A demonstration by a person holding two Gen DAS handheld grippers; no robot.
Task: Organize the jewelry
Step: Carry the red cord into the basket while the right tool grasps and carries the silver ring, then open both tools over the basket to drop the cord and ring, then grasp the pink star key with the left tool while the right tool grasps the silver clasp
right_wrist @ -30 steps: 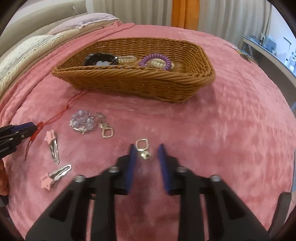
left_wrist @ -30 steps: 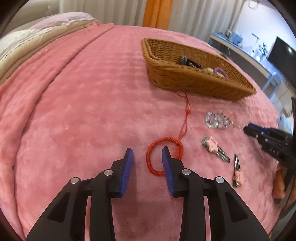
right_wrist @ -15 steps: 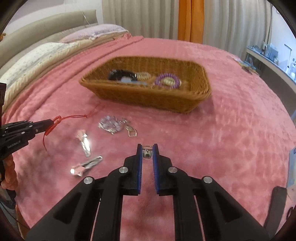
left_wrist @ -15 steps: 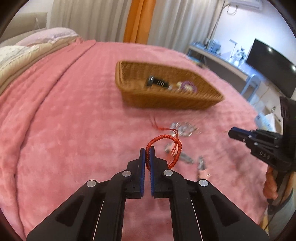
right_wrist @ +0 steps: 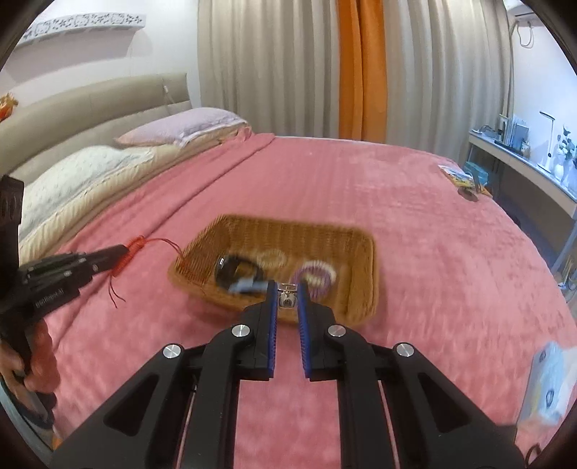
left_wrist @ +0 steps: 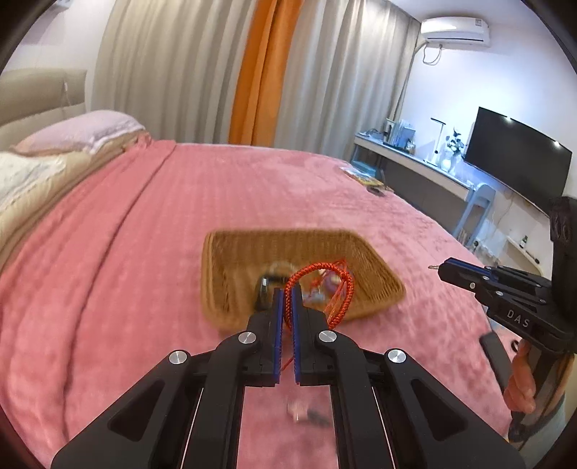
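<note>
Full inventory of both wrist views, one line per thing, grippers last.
basket: 1, brown wicker, on the bedspread ahead of both grippers
bedspread: 1, pink, covers the bed
red cord bracelet: 1, red, pinched in the left gripper, loop and tails hanging free
earring: 1, silver, pinched in the right gripper
coil hair tie: 1, purple, inside the basket
black item: 1, blurred, inside the basket, left part
pillows: 2, lilac and white floral, at the headboard
curtains: grey with one orange panel, behind the bed
TV: 1, black, right wall above the desk
air conditioner: 1, white, top right
left gripper: black, blue pads, shut
right gripper: black, blue pads, shut
</note>
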